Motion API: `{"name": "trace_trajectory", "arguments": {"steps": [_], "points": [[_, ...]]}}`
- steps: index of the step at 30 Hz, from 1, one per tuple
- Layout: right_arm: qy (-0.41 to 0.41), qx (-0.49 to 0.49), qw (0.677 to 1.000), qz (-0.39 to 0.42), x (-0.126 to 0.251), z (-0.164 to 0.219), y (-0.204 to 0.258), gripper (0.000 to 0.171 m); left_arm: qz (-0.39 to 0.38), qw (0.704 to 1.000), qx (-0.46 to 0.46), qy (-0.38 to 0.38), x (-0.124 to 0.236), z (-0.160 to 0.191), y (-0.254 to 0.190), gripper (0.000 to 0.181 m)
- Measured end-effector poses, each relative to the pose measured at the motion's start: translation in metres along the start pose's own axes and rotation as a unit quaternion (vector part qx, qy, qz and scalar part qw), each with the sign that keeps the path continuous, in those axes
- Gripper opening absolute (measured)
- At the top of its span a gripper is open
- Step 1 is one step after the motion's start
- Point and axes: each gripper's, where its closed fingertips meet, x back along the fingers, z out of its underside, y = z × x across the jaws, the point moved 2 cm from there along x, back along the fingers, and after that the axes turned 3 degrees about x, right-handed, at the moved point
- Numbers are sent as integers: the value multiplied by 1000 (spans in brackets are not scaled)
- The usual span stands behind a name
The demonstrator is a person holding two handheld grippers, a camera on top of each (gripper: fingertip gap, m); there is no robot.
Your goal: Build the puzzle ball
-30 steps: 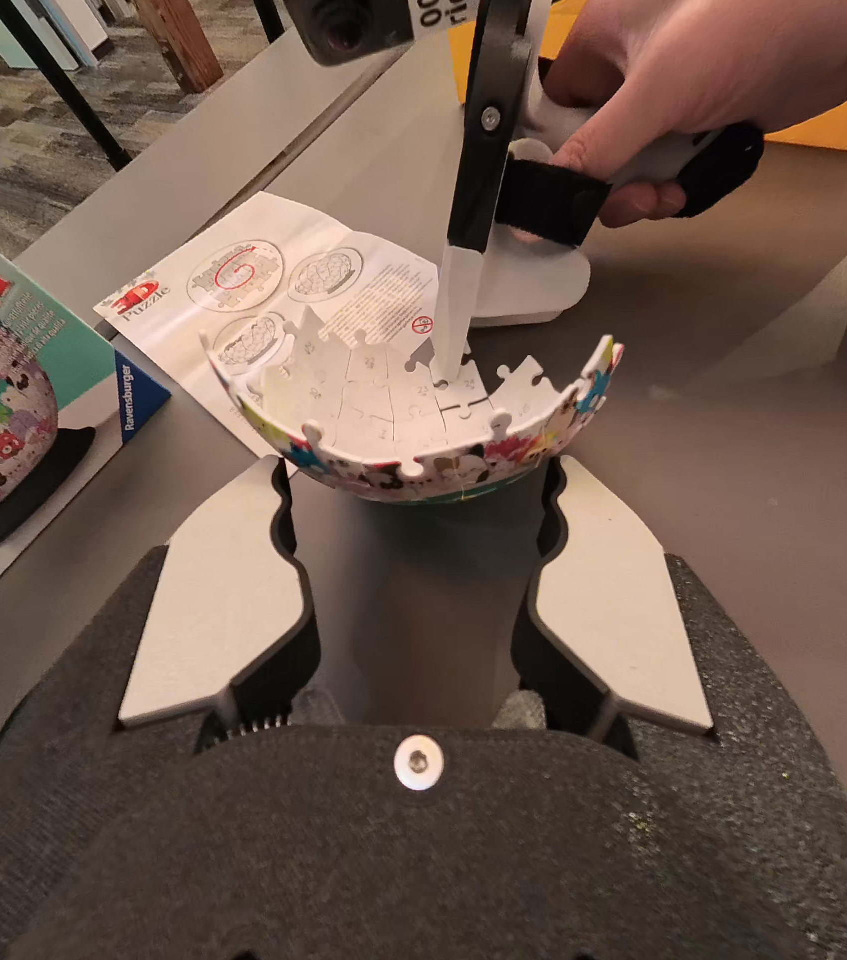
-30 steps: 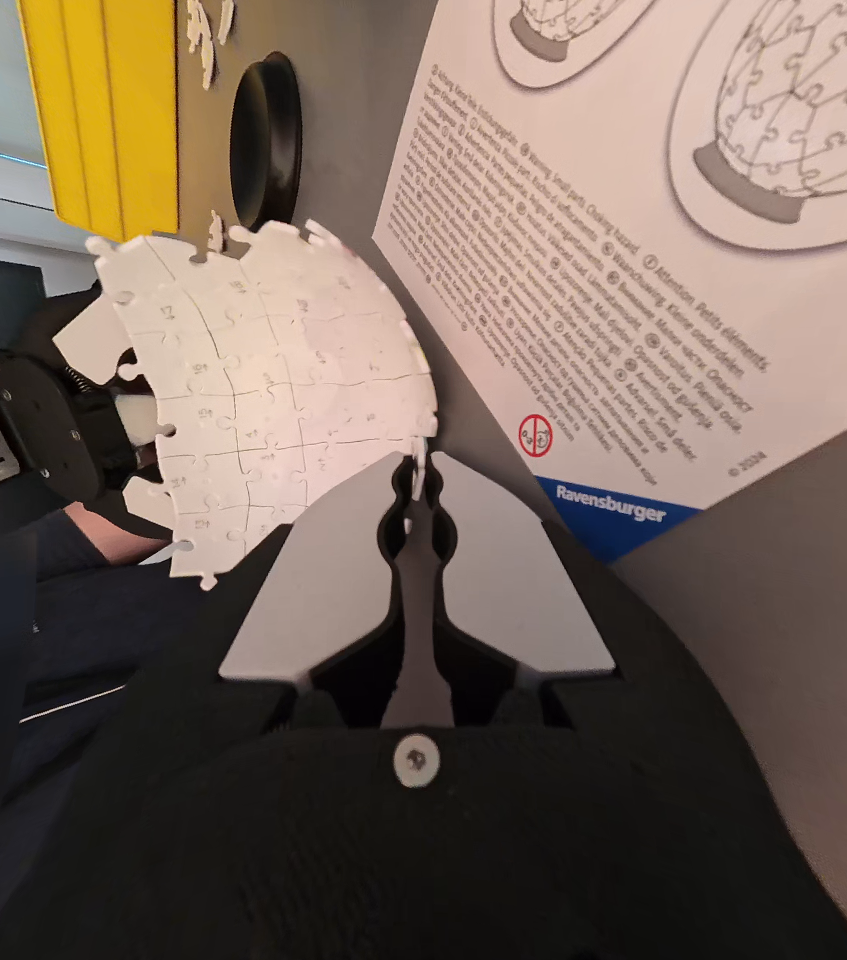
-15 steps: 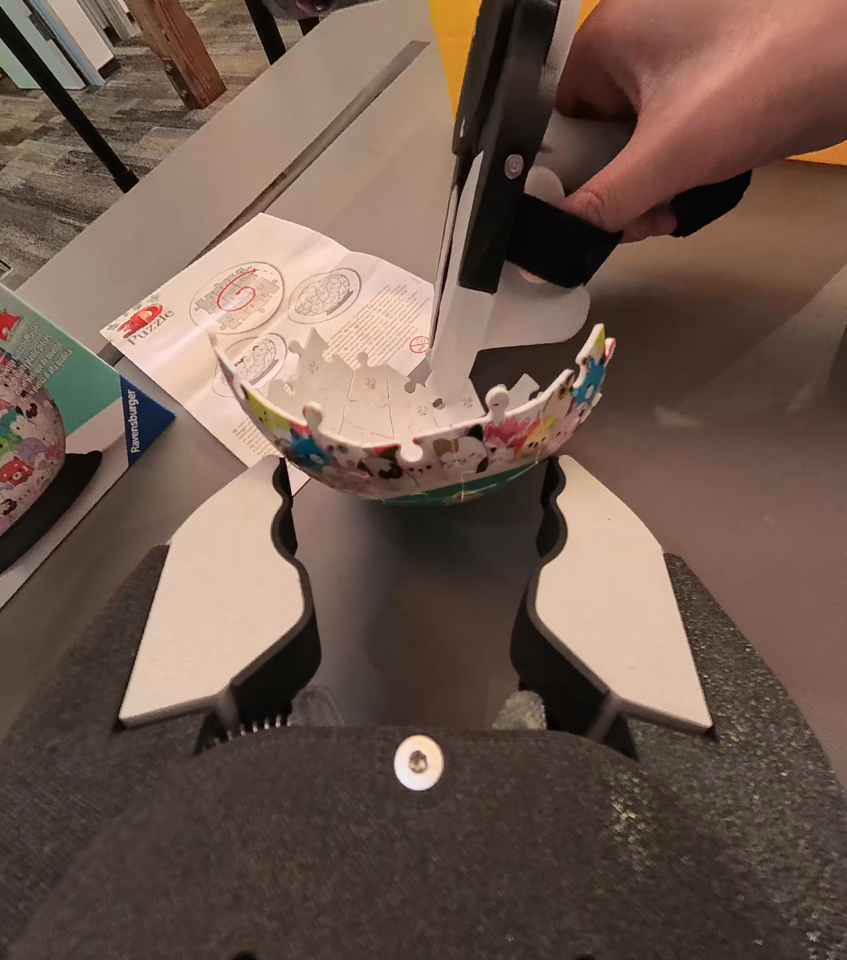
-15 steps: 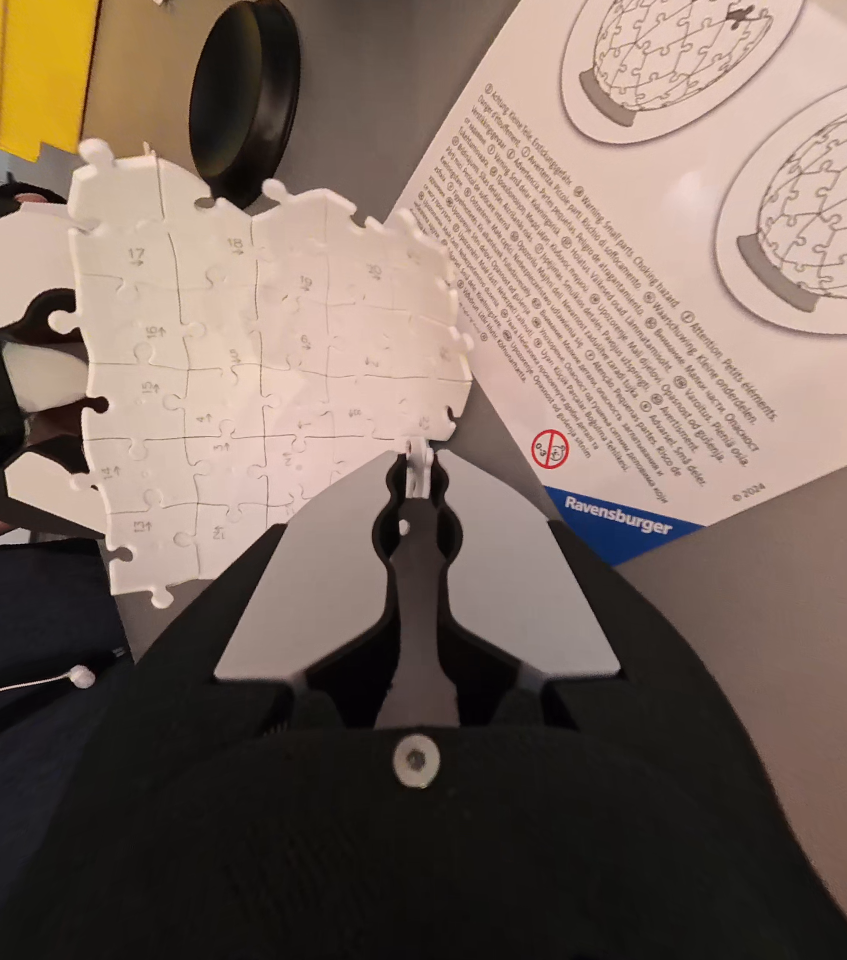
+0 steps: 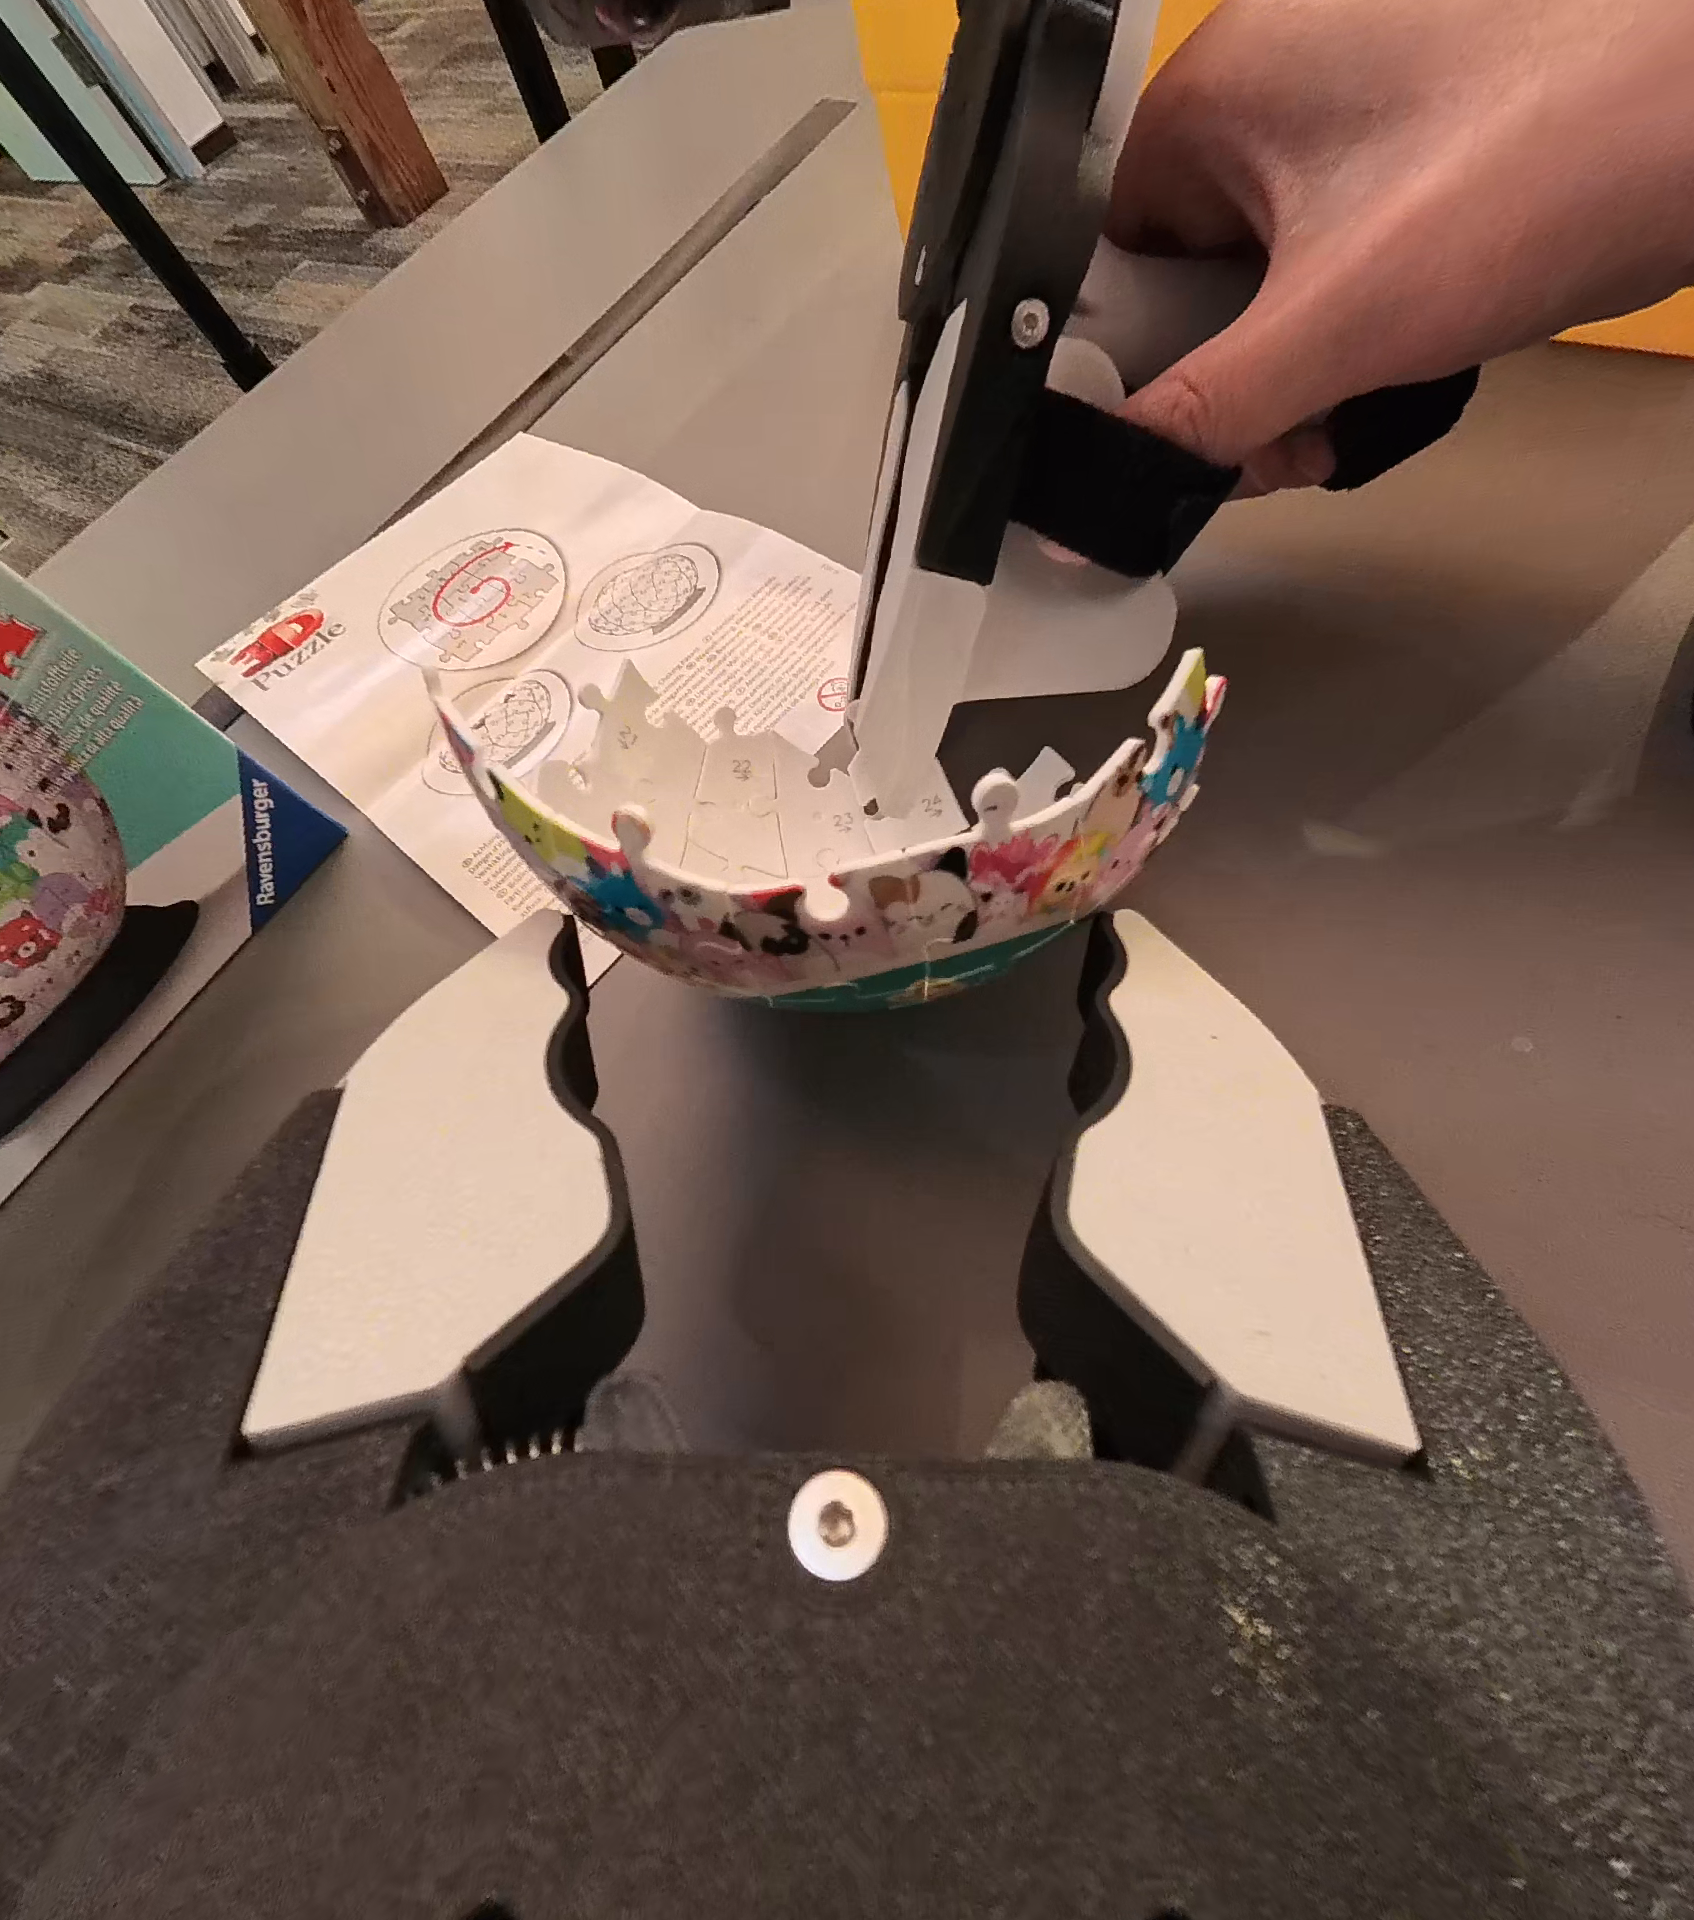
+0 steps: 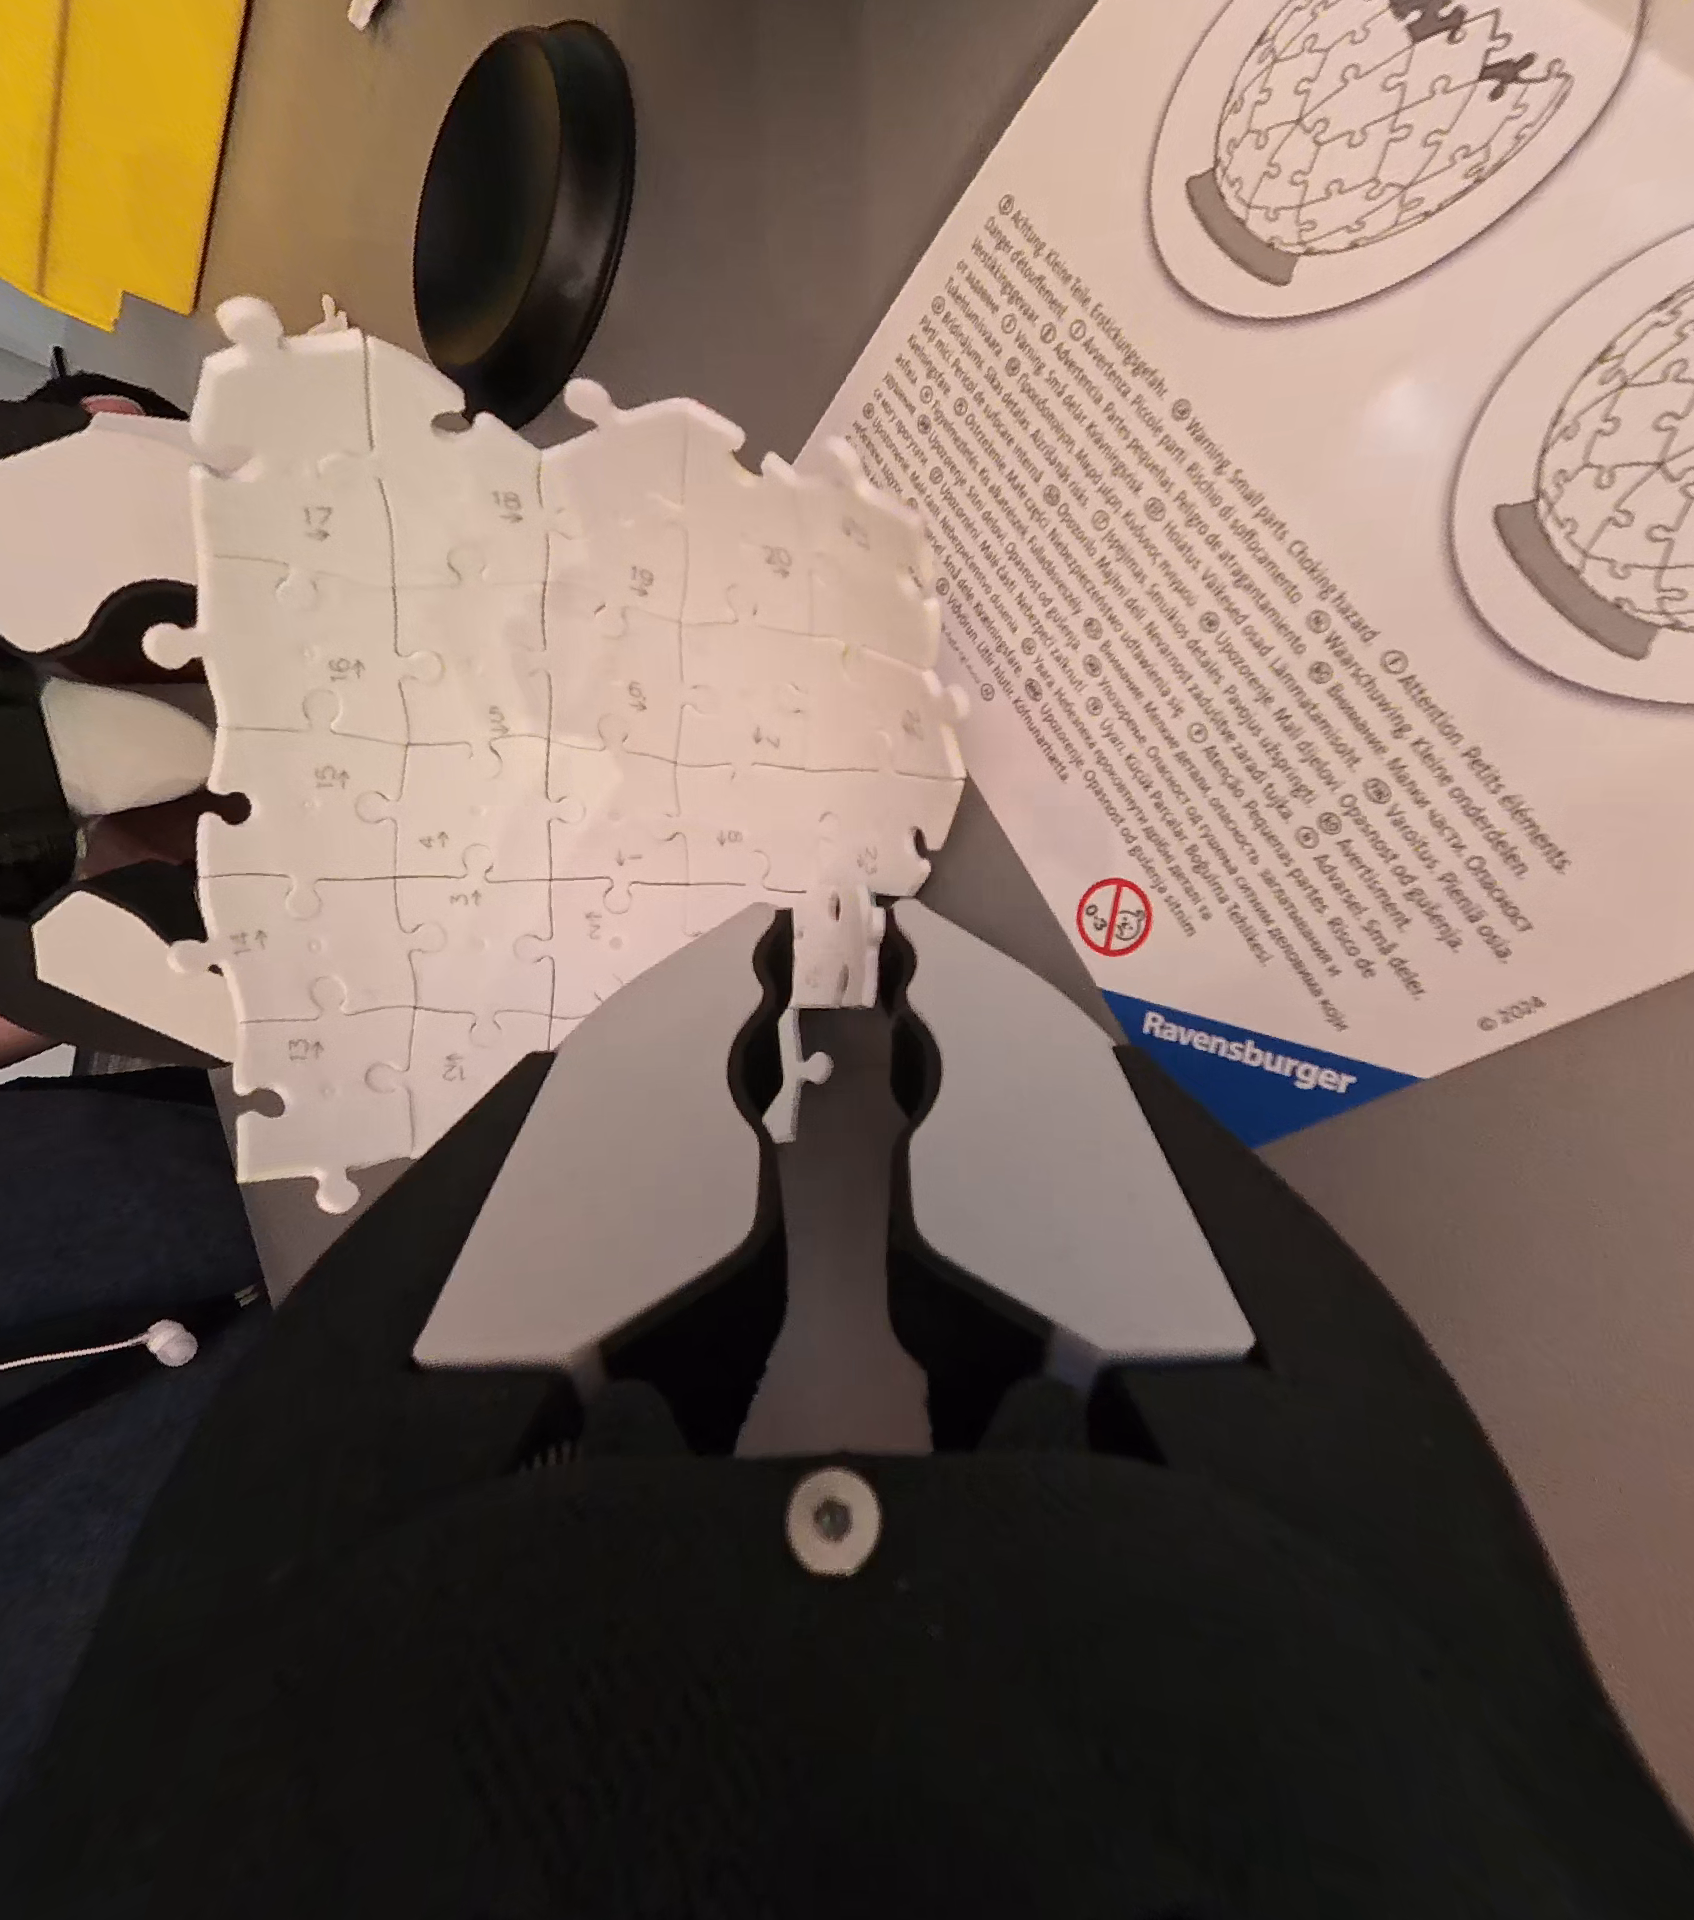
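The half-built puzzle ball [image 5: 822, 862] is a bowl of joined pieces, colourful outside and white inside. It sits just past the tips of my left gripper [image 5: 838, 966], whose jaws stand wide open on either side of its teal bottom. My right gripper [image 6: 827, 935] reaches down into the bowl's far rim [image 6: 552, 727]. A white puzzle piece [image 6: 838, 951] stands between its parted fingers at the bowl's edge, with a dark gap beside the left pad. In the left wrist view the right gripper [image 5: 895, 769] touches the rim from above, held by a hand [image 5: 1445, 208].
A white instruction sheet [image 5: 614, 582] lies on the grey table behind the bowl and also shows in the right wrist view [image 6: 1342, 520]. The puzzle box [image 5: 43, 831] stands at the left. A black round stand [image 6: 531, 208] and a yellow tray [image 6: 43, 135] are at the far side. Some 7 cm of space lies between my two pairs of fingers.
The right gripper's fingers, shut thin on the edge-on piece before, have parted; the piece now shows its face between them. The bowl has tilted and its near rim has risen.
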Motion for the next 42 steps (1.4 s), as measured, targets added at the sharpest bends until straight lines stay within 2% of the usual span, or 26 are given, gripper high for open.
{"name": "trace_trajectory", "arguments": {"steps": [7, 28, 37, 39, 42], "points": [[12, 32, 999, 23, 0, 1, -2, 12, 0, 1000, 1, -1, -1, 0, 0, 90], [-11, 36, 997, 62, 2, 7, -1, 12, -3, 1000, -21, -6, -1, -1, -6, 90], [-7, 72, 994, 78, 3, 7, 0, 14, -1, 1000, -13, -9, -1, -2, -4, 90], [-6, 72, 995, 75, 3, 7, 0, 14, -5, 1000, -21, -16, 0, -3, -2, 93], [-5, 69, 995, 72, 3, 8, -1, 14, 13, 998, -41, -41, -1, -8, -4, 107]]}}
